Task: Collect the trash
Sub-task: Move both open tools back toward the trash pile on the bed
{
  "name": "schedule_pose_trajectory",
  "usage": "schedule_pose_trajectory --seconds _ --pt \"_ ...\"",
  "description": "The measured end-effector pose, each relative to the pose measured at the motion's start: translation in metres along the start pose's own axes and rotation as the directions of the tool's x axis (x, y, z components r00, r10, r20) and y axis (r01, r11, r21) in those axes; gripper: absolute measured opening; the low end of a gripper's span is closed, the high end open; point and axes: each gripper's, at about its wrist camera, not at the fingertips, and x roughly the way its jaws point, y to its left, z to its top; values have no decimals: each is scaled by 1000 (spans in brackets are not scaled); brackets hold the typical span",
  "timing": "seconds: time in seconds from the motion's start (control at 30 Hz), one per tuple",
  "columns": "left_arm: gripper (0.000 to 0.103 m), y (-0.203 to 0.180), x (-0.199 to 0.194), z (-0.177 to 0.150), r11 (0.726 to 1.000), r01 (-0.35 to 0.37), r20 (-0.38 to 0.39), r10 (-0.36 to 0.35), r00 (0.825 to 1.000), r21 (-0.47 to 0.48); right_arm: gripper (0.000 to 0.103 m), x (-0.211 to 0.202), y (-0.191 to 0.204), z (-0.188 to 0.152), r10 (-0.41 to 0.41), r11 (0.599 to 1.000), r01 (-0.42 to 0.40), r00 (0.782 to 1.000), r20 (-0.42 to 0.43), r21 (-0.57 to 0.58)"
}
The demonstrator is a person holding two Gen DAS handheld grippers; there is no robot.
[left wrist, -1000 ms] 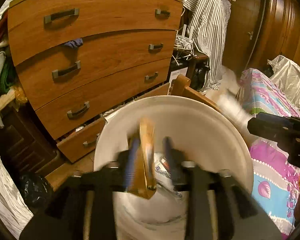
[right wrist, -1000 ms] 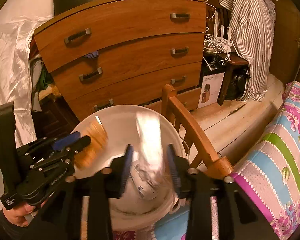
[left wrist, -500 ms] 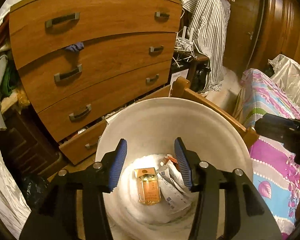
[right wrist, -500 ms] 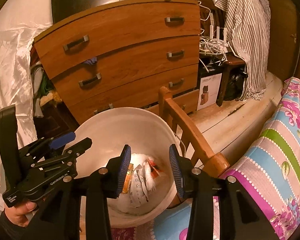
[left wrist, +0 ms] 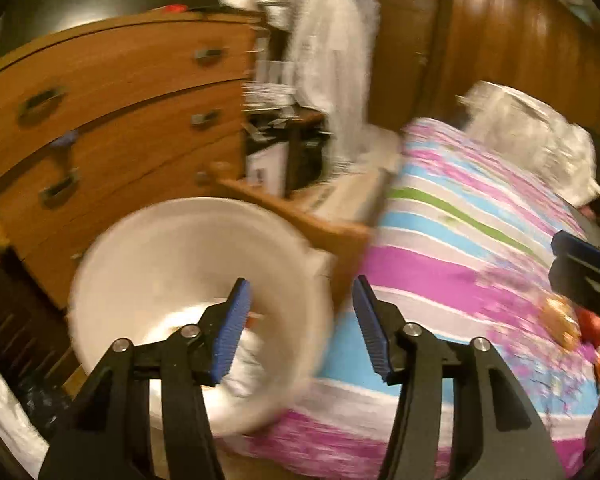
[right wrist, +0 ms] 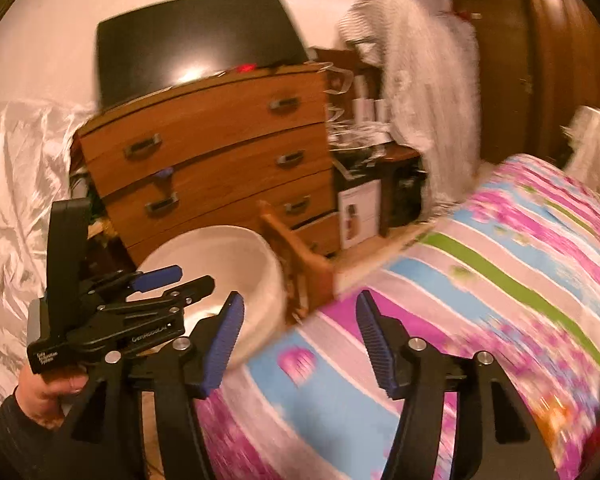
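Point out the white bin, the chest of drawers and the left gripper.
white bin [left wrist: 148, 248]: left wrist view, on the inner wall.
chest of drawers [right wrist: 220, 120]: right wrist view, on the top drawer front.
left gripper [left wrist: 300, 332]: left wrist view, midway between its fingertips.

Bed [left wrist: 440, 216] with striped floral cover, orange and red wrappers [left wrist: 572, 324] on it, blurred, shiny white bundle [left wrist: 528, 136] at far end

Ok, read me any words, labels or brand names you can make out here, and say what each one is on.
"GenRobot.AI": white print on the side of the left gripper, partly smeared.
Small white label on that gripper's handle: too small to read.
White box by the dresser: printed picture, any text is blurred.
Nothing else legible.
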Motion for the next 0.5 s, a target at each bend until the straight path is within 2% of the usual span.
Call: schedule_pose_trajectory --seconds 0.1,0.2,0.27,0.37,0.4,0.5 --pt "52 -64 2 -13 990 118 -37 -115 993 80 64 -52 -40 -35 -75 996 74 997 23 50" --pt "52 -118 5 -26 970 194 -70 -185 980 149 66 -109 -85 -79 -162 981 158 986 30 110" --pt "52 -158 7 -38 947 263 -109 -246 963 185 66 -141 -111 -103 -208 968 202 978 22 151" --pt "52 -214 6 -56 910 337 -154 -308 939 241 67 -197 -155 -147 -304 933 295 953 10 207" --pt "52 -235 5 -63 893 367 -172 -331 928 260 67 -222 -176 -166 -347 911 335 938 6 242" --pt "52 -280 1 -82 857 412 -205 -363 909 311 67 -265 -224 -215 -430 847 414 902 -27 333"
